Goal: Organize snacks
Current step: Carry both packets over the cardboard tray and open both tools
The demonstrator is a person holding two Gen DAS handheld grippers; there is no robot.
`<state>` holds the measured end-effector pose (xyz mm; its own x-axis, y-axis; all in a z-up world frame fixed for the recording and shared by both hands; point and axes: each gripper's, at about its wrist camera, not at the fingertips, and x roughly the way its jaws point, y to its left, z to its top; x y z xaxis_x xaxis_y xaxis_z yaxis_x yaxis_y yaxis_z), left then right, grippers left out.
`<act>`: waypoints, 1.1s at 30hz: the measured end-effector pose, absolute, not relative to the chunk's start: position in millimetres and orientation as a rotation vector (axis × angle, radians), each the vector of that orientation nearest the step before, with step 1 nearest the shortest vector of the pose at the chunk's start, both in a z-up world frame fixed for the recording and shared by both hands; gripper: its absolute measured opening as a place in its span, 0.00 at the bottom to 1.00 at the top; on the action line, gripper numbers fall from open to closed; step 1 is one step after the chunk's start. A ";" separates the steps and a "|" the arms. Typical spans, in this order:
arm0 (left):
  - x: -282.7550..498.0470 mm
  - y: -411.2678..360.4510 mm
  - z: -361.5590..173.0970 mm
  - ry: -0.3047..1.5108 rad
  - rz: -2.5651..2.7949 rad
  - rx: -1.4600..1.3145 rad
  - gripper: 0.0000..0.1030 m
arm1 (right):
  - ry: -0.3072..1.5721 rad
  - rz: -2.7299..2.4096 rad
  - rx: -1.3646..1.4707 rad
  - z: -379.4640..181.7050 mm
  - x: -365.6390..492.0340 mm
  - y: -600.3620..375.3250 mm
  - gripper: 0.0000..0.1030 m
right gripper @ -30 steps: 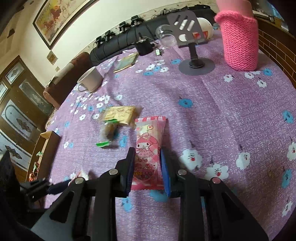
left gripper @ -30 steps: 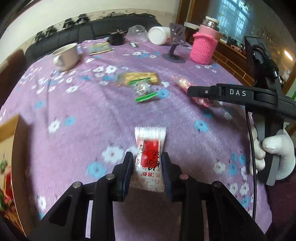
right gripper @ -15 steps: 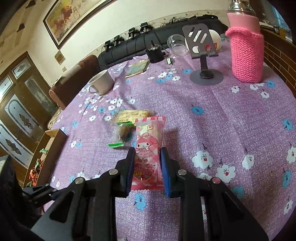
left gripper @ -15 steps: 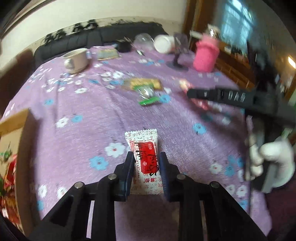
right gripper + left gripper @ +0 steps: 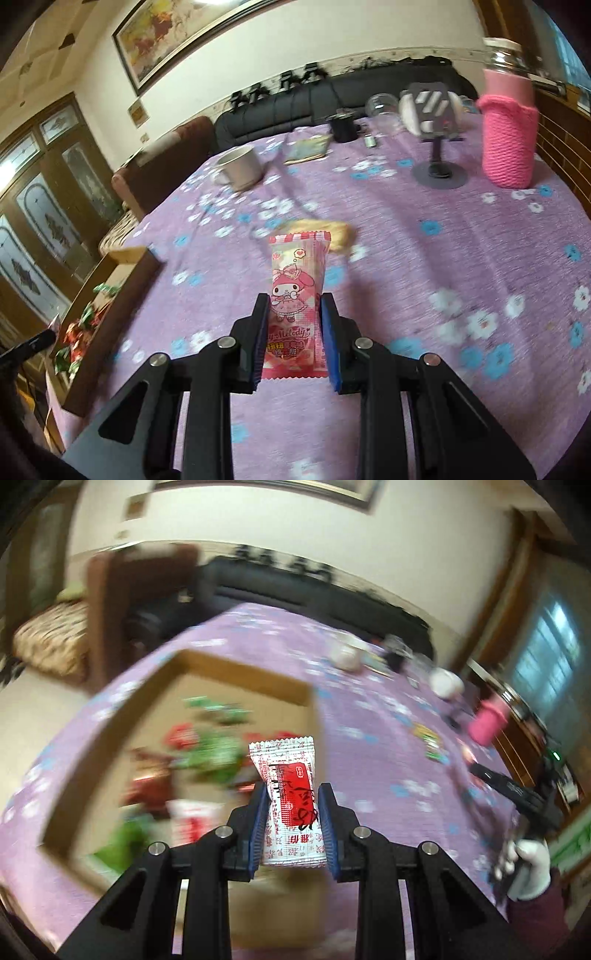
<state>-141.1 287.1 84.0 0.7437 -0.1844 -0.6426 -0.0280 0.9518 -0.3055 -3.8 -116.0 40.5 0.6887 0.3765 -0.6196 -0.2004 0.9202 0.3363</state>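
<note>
L claw (image 5: 291,821) clamps white-red foil snack sachet (image 5: 290,797) above open cardboard box (image 5: 110,746), snacks inside at 10 o'clock. R claw (image 5: 293,338) grips pink cartoon-print candy packet (image 5: 297,295) over purple floral-cloth surface (image 5: 424,266).

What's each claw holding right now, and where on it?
Left claw: white-and-red snack packet, pinched across its lower half, side to side. Right claw: pink cartoon snack packet, also pinched across its lower half.

The box (image 5: 110,295) sits at the table's (image 5: 443,258) left edge, wrappers apparently inside. The mug (image 5: 240,170) stands upper centre; the phone stand (image 5: 437,162) and sleeved jar (image 5: 509,144) upper right.
</note>
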 end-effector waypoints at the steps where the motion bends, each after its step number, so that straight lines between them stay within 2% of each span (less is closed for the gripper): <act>1: -144.9 299.8 81.2 0.731 -0.063 -0.326 0.26 | 0.749 0.347 0.247 42.0 -6.8 -105.0 0.28; 7: -155.5 345.4 61.5 0.745 0.004 -0.417 0.26 | 0.792 0.528 0.161 57.2 -20.1 -8.3 0.28; 16: -141.1 346.2 51.7 0.762 -0.037 -0.437 0.27 | 0.891 0.692 0.063 57.7 -8.5 123.0 0.28; 21: -140.9 353.1 46.7 0.744 -0.063 -0.496 0.32 | 0.956 0.691 0.010 43.7 14.7 173.1 0.28; 22: -143.2 354.4 48.1 0.734 -0.069 -0.502 0.34 | 0.963 0.682 -0.009 40.5 20.1 181.9 0.28; 24: -150.3 356.0 52.7 0.713 -0.074 -0.503 0.45 | 0.964 0.676 -0.037 36.4 29.1 193.1 0.30; 28: -164.8 355.9 64.8 0.669 -0.082 -0.499 0.58 | 0.945 0.654 -0.006 37.5 35.9 190.4 0.33; 30: -174.3 354.1 72.8 0.634 -0.078 -0.504 0.73 | 0.931 0.645 0.028 43.2 33.2 180.7 0.33; 33: -180.2 347.9 81.7 0.599 -0.103 -0.514 0.76 | 0.898 0.629 0.036 53.4 21.2 156.1 0.33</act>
